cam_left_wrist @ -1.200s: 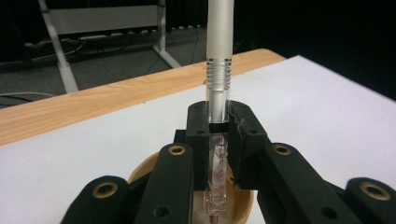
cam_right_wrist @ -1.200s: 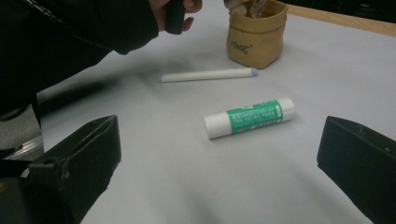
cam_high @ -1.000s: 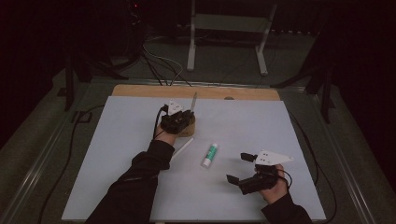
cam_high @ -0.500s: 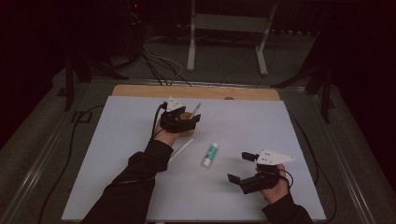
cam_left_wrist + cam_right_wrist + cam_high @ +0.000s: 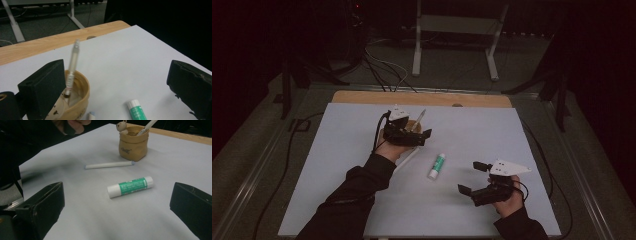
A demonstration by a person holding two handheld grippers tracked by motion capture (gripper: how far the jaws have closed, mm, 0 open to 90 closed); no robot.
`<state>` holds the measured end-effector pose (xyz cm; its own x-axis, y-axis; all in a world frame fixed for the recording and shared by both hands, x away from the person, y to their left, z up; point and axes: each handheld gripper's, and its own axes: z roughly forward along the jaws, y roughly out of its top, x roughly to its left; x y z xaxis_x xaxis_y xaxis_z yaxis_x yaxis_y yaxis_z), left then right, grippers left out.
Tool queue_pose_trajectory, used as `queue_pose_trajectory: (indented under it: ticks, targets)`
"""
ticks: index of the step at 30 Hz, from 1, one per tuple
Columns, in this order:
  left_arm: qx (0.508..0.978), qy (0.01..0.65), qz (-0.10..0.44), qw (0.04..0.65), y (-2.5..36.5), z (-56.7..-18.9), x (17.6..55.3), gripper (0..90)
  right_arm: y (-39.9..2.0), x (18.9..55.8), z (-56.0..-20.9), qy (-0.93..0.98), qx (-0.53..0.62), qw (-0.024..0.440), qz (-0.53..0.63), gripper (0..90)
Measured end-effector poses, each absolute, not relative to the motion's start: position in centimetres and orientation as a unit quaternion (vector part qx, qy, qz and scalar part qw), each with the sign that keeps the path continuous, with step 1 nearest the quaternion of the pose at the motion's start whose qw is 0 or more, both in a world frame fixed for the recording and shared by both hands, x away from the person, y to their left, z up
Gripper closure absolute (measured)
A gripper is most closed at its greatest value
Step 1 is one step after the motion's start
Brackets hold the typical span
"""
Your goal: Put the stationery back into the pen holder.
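A tan pot with a small bear figure stands on the white sheet, and a clear pen leans inside it. My left gripper hovers just above and in front of the pot. Its jaws have just been opening and are now open, with nothing pressed between them; the pen stands free beside the left jaw. A green-and-white glue stick and a white pen lie flat on the sheet. My right gripper rests open near the front right, with the glue stick ahead of it.
The white sheet covers most of the wooden table, whose bare strip runs along the far edge. Cables trail off the left side. A metal stand rises on the floor beyond the table.
The left gripper has let go of the pen, which now stands in the pot, opened its jaws and lifted up and back toward the person. The right gripper has stayed put.
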<state>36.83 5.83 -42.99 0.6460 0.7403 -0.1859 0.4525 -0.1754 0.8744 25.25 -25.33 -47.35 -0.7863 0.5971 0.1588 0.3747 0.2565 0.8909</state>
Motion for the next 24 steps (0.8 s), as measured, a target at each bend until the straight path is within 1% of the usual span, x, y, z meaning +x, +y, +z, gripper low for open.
queue_pose_trajectory:
  ticks: [5, 17, 24]
  targets:
    - [0.761, 0.382, 0.13, 0.508, 5.5, -42.8, 35.7, 3.0, -25.4, 25.3, -47.3, 0.784, 0.311, 0.107, 0.527, 0.0]
    - [0.764, 0.382, 0.105, 0.51, 4.8, -43.5, 33.1, 3.0, -25.7, 25.4, -47.2, 0.78, 0.316, 0.112, 0.528, 0.0]
    - [0.766, 0.38, 0.1, 0.509, 4.4, -44.1, 31.9, 3.0, -25.9, 25.4, -47.2, 0.778, 0.318, 0.114, 0.529, 0.0]
